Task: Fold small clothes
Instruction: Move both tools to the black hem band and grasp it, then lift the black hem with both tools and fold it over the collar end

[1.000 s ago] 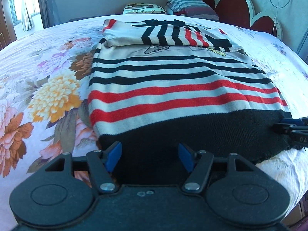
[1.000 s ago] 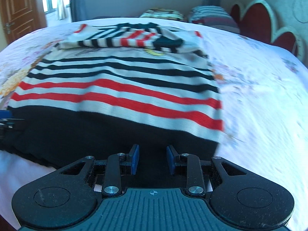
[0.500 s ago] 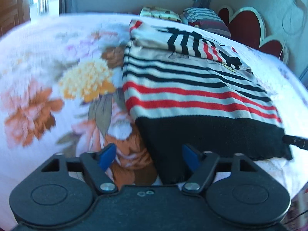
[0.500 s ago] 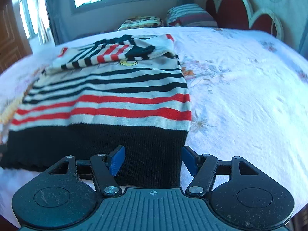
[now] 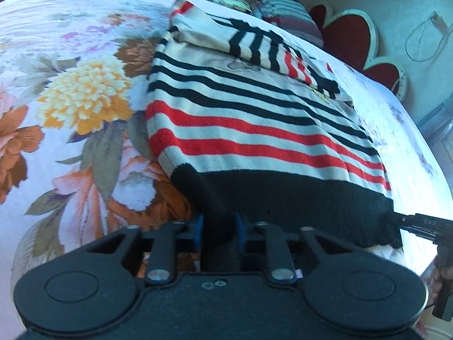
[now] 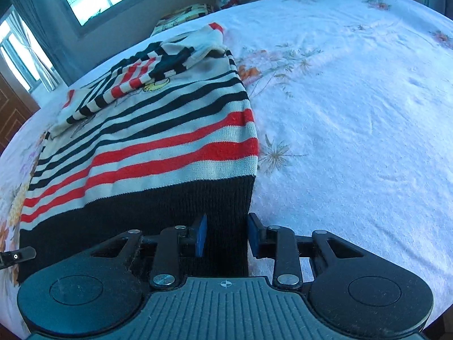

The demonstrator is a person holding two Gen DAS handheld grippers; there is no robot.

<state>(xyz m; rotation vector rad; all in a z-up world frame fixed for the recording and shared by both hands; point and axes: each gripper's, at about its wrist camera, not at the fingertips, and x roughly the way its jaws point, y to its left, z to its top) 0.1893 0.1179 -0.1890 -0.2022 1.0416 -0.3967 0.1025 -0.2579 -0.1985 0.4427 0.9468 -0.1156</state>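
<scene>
I am pinching the sweater's (image 5: 263, 130) black hem at both near corners, left gripper (image 5: 218, 231) and right gripper (image 6: 226, 235) each clamping fabric on the bed (image 6: 354, 113).

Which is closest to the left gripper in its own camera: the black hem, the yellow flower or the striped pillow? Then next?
From the left gripper:
1. Black hem, between the jaws.
2. Yellow flower, printed on the sheet, off to the left.
3. Striped pillow, far end of the bed, by the headboard.
</scene>
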